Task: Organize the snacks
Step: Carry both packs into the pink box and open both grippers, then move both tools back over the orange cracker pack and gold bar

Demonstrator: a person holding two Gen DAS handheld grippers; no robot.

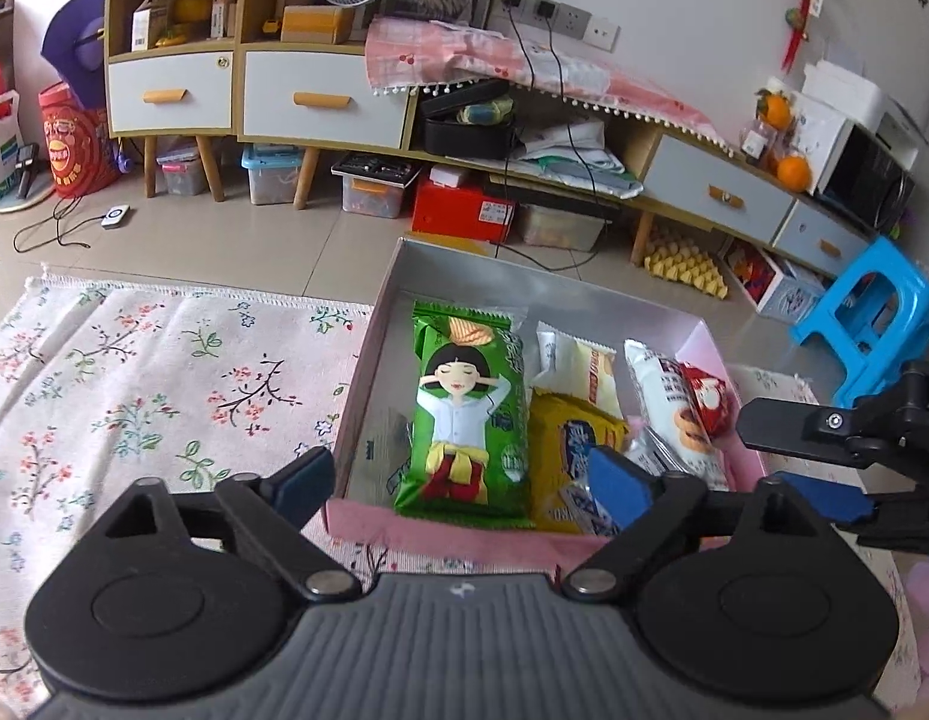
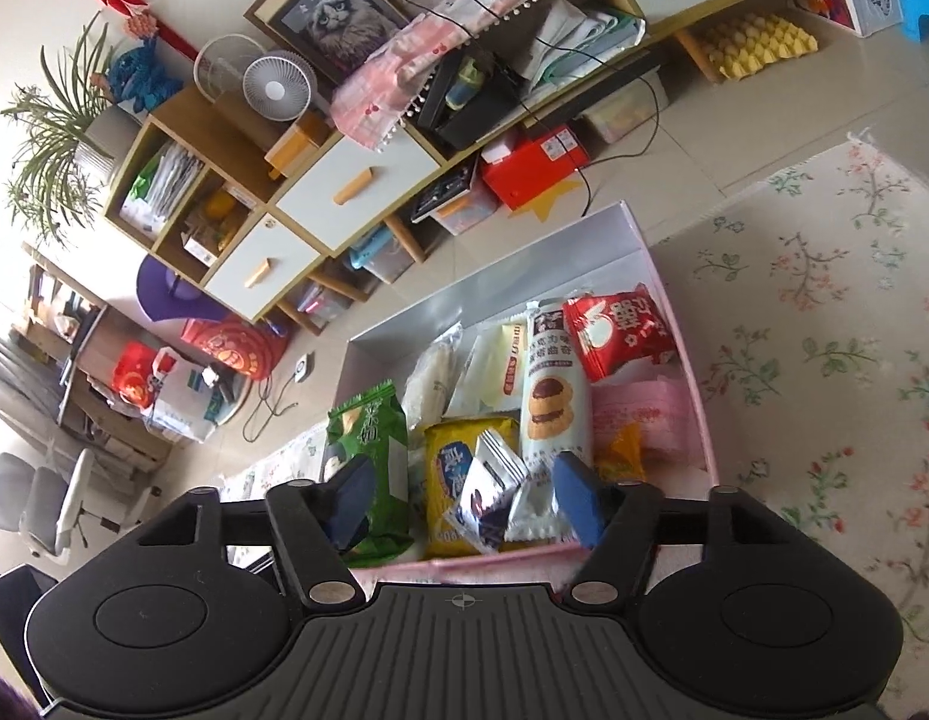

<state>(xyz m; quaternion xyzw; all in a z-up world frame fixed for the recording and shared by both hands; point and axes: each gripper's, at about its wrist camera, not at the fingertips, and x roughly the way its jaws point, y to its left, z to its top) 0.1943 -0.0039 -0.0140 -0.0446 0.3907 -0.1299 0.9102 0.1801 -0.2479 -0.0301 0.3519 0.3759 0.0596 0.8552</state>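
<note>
We find the snacks gathered in the pink box (image 1: 368, 324), an open shallow carton with a pale inner wall, standing on the floral cloth (image 1: 134, 372) that covers the floor. In the left wrist view the green chip bag (image 1: 467, 414) lies flat along the box's left part, printed side up. Just to its right lies the yellow packet (image 1: 560, 438), and beyond that the cream packet (image 1: 584, 372). The white cookie pack (image 1: 674, 402) runs lengthwise farther right, with the red packet (image 1: 707, 399) resting against it near the box's right wall. In the right wrist view we also see two small white sachets (image 2: 494, 480) lying on top of the yellow packet at the near end, and a small orange packet (image 2: 623, 450) beside the cookie pack.

The left gripper (image 1: 464, 486) hangs over the near edge of the box, its blue-padded fingers spread wide, with nothing pinched between them; the green bag lies below the gap. The right gripper (image 2: 467, 498) hangs over the same near edge, fingers well apart, pads clear of the sachets beneath. No hand shows in either view.

Beyond the box we note the tiled floor (image 1: 224, 240), a long wooden cabinet (image 1: 320, 96) with white drawers, and a blue stool (image 1: 872, 312) at the right.
</note>
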